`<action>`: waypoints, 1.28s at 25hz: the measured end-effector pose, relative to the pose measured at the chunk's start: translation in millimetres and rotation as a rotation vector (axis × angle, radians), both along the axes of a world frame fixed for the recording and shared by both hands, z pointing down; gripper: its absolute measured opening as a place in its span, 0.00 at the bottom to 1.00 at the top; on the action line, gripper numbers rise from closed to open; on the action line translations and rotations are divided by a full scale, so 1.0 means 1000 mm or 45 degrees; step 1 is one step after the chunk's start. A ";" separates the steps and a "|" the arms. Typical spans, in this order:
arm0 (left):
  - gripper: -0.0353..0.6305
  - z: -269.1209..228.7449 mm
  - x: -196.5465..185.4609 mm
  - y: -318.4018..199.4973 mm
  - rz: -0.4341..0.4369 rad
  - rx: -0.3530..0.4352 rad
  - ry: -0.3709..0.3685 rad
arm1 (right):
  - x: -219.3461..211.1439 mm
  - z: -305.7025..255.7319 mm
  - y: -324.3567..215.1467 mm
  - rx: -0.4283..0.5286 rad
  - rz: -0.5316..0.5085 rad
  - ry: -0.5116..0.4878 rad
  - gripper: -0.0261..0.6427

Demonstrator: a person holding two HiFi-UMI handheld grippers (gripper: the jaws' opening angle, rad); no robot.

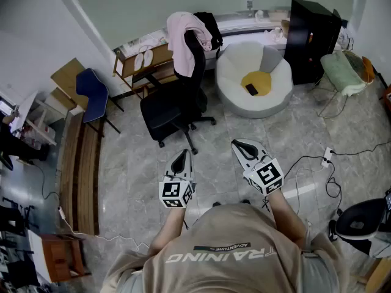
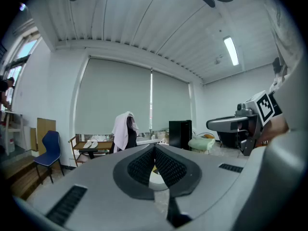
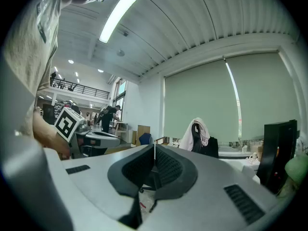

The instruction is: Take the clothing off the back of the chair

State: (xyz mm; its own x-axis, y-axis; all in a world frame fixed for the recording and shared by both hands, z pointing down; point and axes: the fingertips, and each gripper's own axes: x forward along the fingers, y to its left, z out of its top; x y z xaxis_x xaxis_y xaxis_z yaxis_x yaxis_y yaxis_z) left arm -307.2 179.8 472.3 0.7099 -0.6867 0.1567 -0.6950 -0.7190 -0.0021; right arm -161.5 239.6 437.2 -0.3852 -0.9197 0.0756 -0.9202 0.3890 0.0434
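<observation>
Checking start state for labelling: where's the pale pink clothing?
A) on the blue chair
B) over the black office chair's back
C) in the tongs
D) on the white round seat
B: the pale pink clothing hangs over the backrest of the black office chair.

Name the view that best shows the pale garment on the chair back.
Head view: the pale garment shows largest there, draped over the back of the black chair. The left gripper view and right gripper view both show it hanging there too, but small and far off.
</observation>
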 end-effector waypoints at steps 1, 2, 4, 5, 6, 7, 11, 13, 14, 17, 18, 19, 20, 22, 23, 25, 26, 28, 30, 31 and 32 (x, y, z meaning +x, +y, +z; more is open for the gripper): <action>0.07 0.000 0.001 0.002 0.003 0.003 -0.003 | 0.000 0.001 0.001 0.002 0.000 -0.002 0.09; 0.07 -0.001 0.001 0.003 0.006 0.007 -0.005 | 0.001 0.001 0.001 0.004 0.000 -0.003 0.09; 0.07 -0.003 0.002 0.003 0.009 0.014 -0.007 | 0.001 0.002 -0.001 0.006 0.001 -0.005 0.09; 0.07 -0.005 0.001 0.001 0.008 0.017 -0.005 | 0.001 0.001 -0.003 0.006 0.001 -0.006 0.09; 0.07 -0.006 0.001 -0.001 0.006 0.021 -0.004 | 0.001 0.001 -0.006 0.006 -0.001 -0.005 0.09; 0.07 -0.008 0.000 -0.003 0.003 0.025 -0.005 | 0.000 0.000 -0.008 0.005 -0.004 -0.005 0.09; 0.07 -0.014 -0.005 -0.007 -0.010 0.041 -0.004 | -0.005 0.001 -0.013 -0.003 -0.018 -0.002 0.09; 0.07 -0.014 -0.009 -0.010 -0.016 0.039 -0.002 | -0.010 0.003 -0.016 -0.009 -0.026 0.002 0.09; 0.07 -0.012 -0.012 -0.011 -0.018 0.032 -0.001 | -0.013 0.004 -0.017 -0.013 -0.032 0.003 0.09; 0.07 -0.003 -0.019 -0.013 -0.011 0.002 -0.001 | -0.025 0.007 -0.019 -0.018 -0.064 -0.023 0.09; 0.07 -0.001 -0.020 -0.014 -0.005 -0.008 -0.001 | -0.028 0.008 -0.020 -0.021 -0.072 -0.038 0.09; 0.07 0.001 -0.022 -0.017 0.002 -0.019 0.000 | -0.031 0.009 -0.023 -0.025 -0.069 -0.045 0.09; 0.07 0.003 -0.024 -0.020 0.012 -0.030 0.000 | -0.033 0.009 -0.026 -0.030 -0.059 -0.042 0.09; 0.07 0.008 -0.027 -0.026 0.040 -0.053 -0.001 | -0.037 0.013 -0.030 -0.042 -0.037 -0.028 0.09; 0.07 0.012 -0.028 -0.028 0.056 -0.060 -0.002 | -0.040 0.016 -0.031 -0.049 -0.029 -0.023 0.09; 0.07 0.019 -0.031 -0.035 0.084 -0.071 -0.005 | -0.044 0.023 -0.032 -0.067 -0.011 -0.013 0.09; 0.07 0.022 -0.030 -0.039 0.096 -0.077 -0.006 | -0.044 0.026 -0.031 -0.080 0.002 -0.008 0.09; 0.07 0.026 -0.026 -0.043 0.115 -0.092 -0.004 | -0.041 0.032 -0.029 -0.113 0.031 -0.009 0.09; 0.07 0.028 -0.020 -0.047 0.126 -0.100 0.000 | -0.035 0.038 -0.030 -0.145 0.053 -0.009 0.09; 0.07 0.028 -0.017 -0.050 0.130 -0.099 0.001 | -0.032 0.040 -0.032 -0.156 0.059 -0.006 0.09; 0.07 0.028 -0.015 -0.052 0.134 -0.094 -0.001 | -0.030 0.041 -0.035 -0.162 0.060 -0.005 0.09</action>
